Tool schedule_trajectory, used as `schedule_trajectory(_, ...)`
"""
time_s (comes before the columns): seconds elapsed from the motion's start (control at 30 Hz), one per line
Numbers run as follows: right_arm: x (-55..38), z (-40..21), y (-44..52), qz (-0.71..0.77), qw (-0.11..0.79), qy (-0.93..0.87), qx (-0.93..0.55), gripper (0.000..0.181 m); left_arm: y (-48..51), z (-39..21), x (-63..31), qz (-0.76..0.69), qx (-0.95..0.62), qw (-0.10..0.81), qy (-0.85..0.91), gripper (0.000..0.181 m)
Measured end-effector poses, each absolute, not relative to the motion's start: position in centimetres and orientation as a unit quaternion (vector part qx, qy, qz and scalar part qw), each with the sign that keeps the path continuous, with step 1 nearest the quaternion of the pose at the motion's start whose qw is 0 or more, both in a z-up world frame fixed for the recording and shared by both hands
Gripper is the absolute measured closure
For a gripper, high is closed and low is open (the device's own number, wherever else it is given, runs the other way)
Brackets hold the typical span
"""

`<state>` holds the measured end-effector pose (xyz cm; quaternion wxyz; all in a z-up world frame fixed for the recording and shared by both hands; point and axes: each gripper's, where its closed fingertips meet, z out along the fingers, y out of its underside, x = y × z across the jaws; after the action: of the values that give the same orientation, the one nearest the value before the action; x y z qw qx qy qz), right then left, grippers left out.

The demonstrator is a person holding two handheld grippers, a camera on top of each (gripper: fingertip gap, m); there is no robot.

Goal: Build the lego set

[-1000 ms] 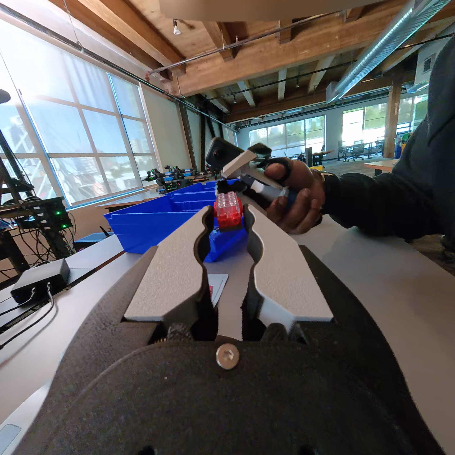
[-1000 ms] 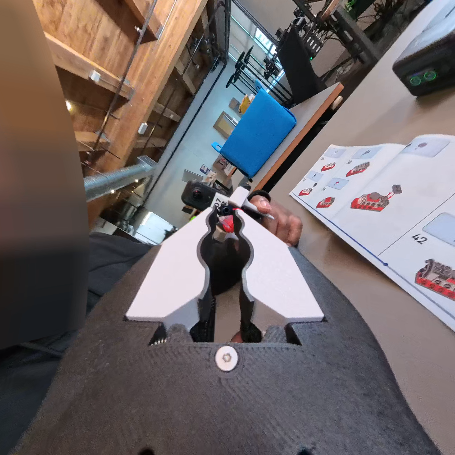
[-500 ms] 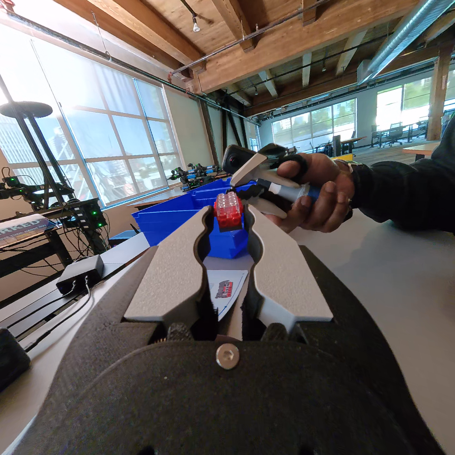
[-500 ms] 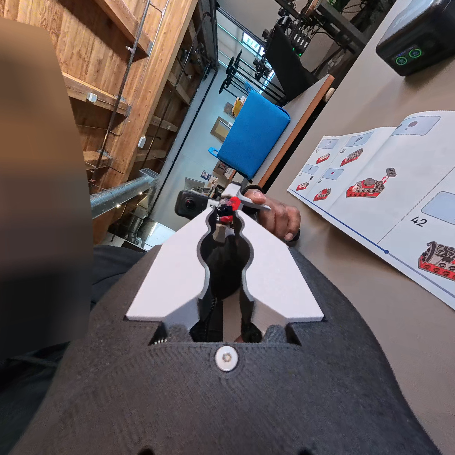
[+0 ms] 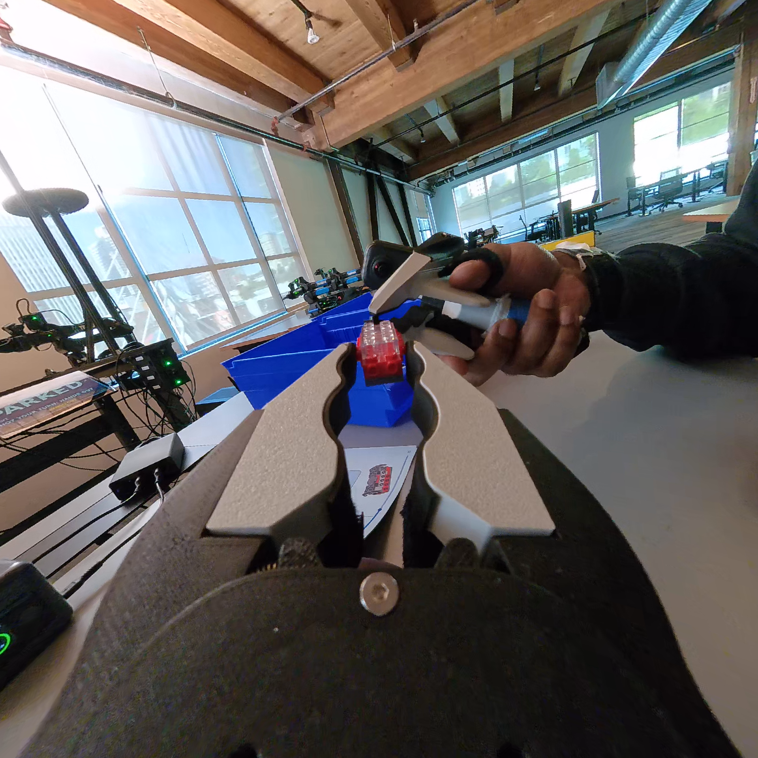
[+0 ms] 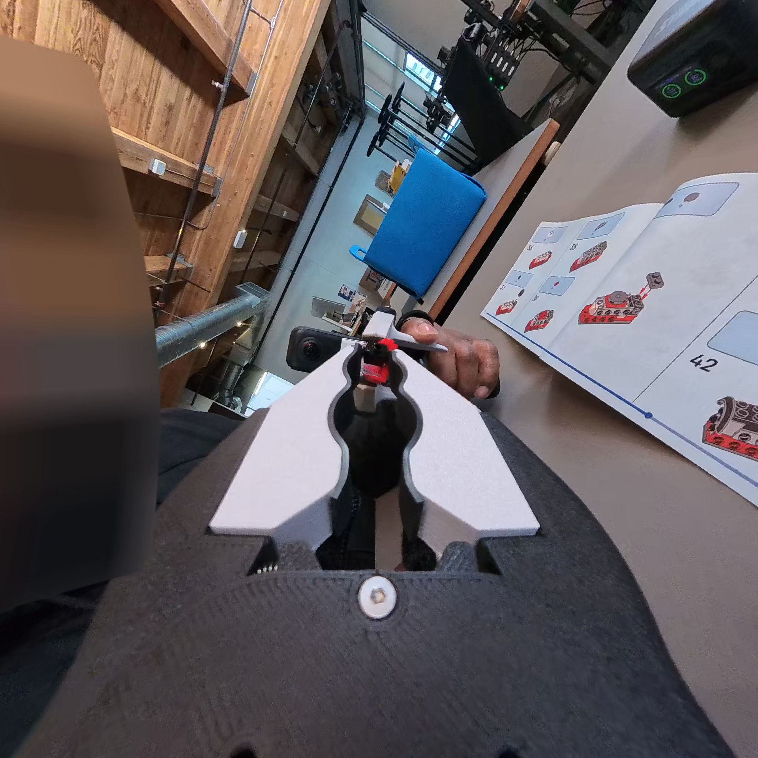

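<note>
At centre frame the left gripper (image 5: 380, 361) is clamped on a red lego assembly (image 5: 380, 353) topped with clear studs. The right gripper (image 6: 374, 356), nearly closed, pinches a small black piece (image 6: 374, 348) just above it, over the counter (image 5: 656, 451)

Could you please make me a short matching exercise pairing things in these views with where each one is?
Things:
1. red brick assembly
2. instruction booklet
3. blue bins
4. small black piece

Places:
A. lying open on the table
B. at the right gripper's tips
C. clamped in the left gripper
D. behind the assembly, on the table

Pairs: 1-C, 2-A, 3-D, 4-B
</note>
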<state>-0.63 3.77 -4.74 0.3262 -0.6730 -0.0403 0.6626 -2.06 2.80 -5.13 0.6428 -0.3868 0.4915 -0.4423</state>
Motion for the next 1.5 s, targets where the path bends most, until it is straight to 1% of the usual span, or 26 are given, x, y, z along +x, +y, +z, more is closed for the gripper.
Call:
schedule_trajectory(0.67,-0.6,-4.3,4.1,0.630,0.368,-0.031,-0.683,0.164,3.1,-4.8,-1.9,-0.503,-0.405,0.618,0.448,0.158)
schedule_trajectory(1.03,-0.1,-4.7,4.8,0.602,0.390,-0.023,-0.696,0.165,3.5,-4.7,-1.9,-0.539,-0.417,0.595,0.427,0.158)
schedule_trajectory(1.23,3.6,-5.3,5.8,0.523,0.442,-0.039,-0.728,0.162,4.1,-4.8,-2.3,-0.532,-0.429,0.598,0.419,0.158)
schedule_trajectory(1.33,6.3,-5.4,4.5,0.486,0.456,-0.061,-0.743,0.161,4.3,-4.9,-2.5,-0.528,-0.434,0.597,0.419,0.158)
schedule_trajectory(1.4,8.2,-6.3,3.4,0.435,0.470,-0.081,-0.764,0.161,4.1,-5.0,-2.5,-0.527,-0.435,0.594,0.424,0.158)
schedule_trajectory(1.5,9.6,-8.4,0.7,0.391,0.455,-0.111,-0.792,0.161,3.8,-5.2,-2.2,-0.532,-0.439,0.582,0.430,0.158)
